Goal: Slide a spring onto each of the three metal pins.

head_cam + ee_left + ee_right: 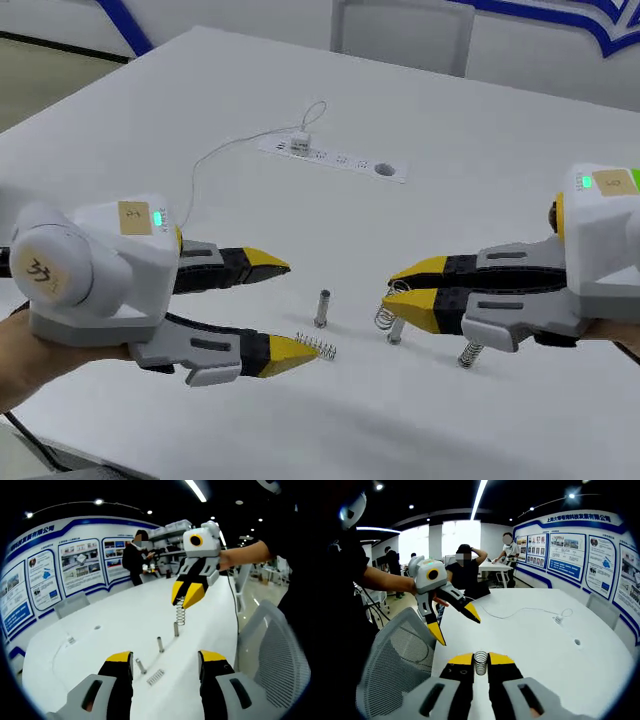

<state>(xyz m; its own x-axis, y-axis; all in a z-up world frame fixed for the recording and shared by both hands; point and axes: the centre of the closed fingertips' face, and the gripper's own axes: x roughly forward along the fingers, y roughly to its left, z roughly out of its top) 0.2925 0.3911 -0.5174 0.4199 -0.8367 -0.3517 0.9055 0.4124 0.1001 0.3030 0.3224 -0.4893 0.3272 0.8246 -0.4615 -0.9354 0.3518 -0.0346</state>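
On the white worktop [450, 130], a spring [480, 664] is hanging pinched in the right hand-held gripper [480, 660] just above a pin [176, 629]. Keeping it plumb should help it slide on. The left hand-held gripper [166, 656] is hovering wide open, empty.

A white table [480, 200] carries everything. Near its middle three short metal pins stand in a row running roughly from nine to three o'clock. The first pin [322, 308] is bare and upright. The second pin [396, 331] is partly hidden. The third pin [473, 346] seems to have a spring [466, 356] around it, though it is too blurred to be sure. A loose spring [318, 347] lies flat at six o'clock from the first pin, just beside it. At twelve o'clock, well apart, lies a white power strip [333, 158]. A thin cable [215, 155] curls from a plug on it toward eight o'clock.
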